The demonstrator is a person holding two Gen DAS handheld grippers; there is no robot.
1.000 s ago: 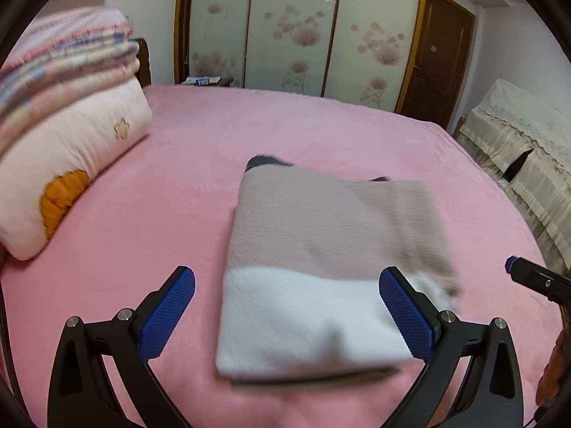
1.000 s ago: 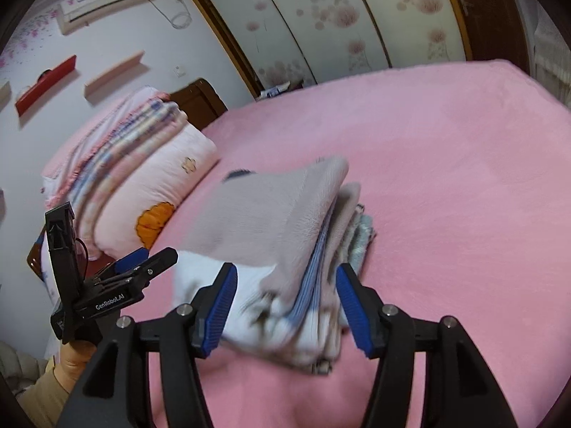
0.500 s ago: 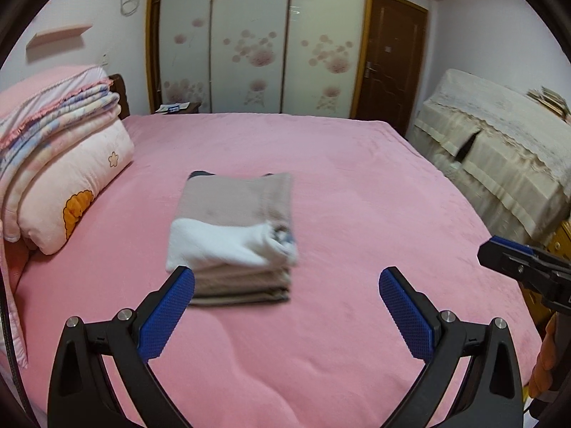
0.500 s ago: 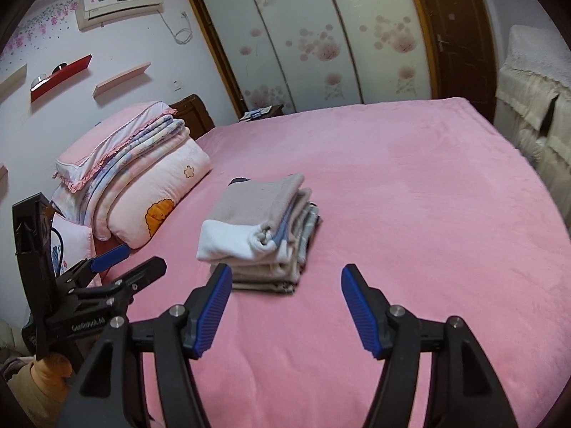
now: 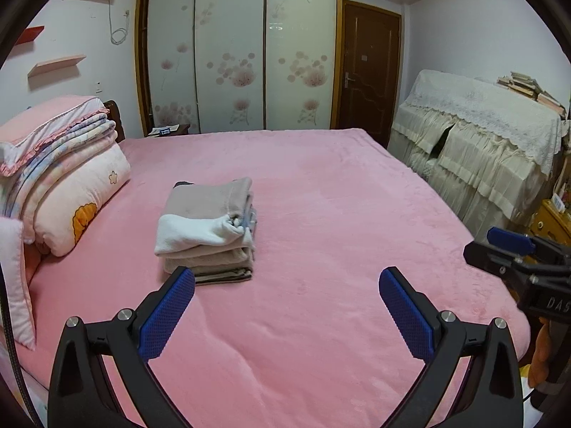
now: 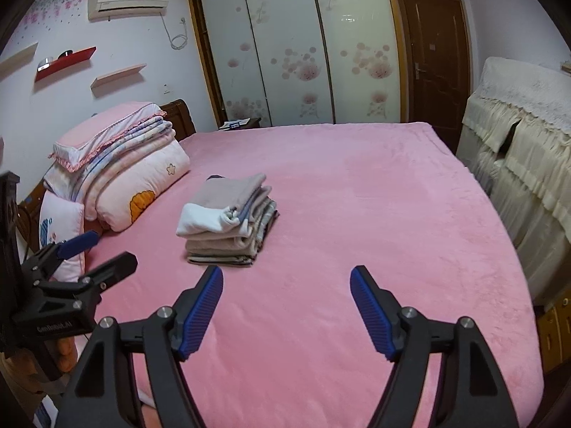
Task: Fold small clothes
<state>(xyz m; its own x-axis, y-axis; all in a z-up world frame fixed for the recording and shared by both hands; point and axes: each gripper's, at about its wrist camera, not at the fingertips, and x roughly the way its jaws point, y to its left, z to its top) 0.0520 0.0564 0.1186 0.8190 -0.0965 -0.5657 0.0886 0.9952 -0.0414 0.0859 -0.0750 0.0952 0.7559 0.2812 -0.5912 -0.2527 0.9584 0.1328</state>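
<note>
A neat stack of folded small clothes (image 5: 208, 228), beige and white on top, lies on the pink bed (image 5: 339, 214) left of centre. It also shows in the right wrist view (image 6: 228, 219). My left gripper (image 5: 287, 306) is open and empty, held back from the stack over the bed's near part. My right gripper (image 6: 285, 306) is open and empty too, to the right of the stack and well short of it. Each gripper shows at the edge of the other's view, the right one (image 5: 514, 249) and the left one (image 6: 76, 249).
Folded quilts and pillows (image 5: 60, 178) are piled at the bed's left side by the headboard. A lace-covered piece of furniture (image 5: 481, 149) stands along the right of the bed. Sliding wardrobe doors (image 5: 235, 60) and a brown door (image 5: 369, 71) are behind.
Both grippers have let go of the stack and pulled back from it toward the foot of the bed. The stack now lies farther off and stays still.
</note>
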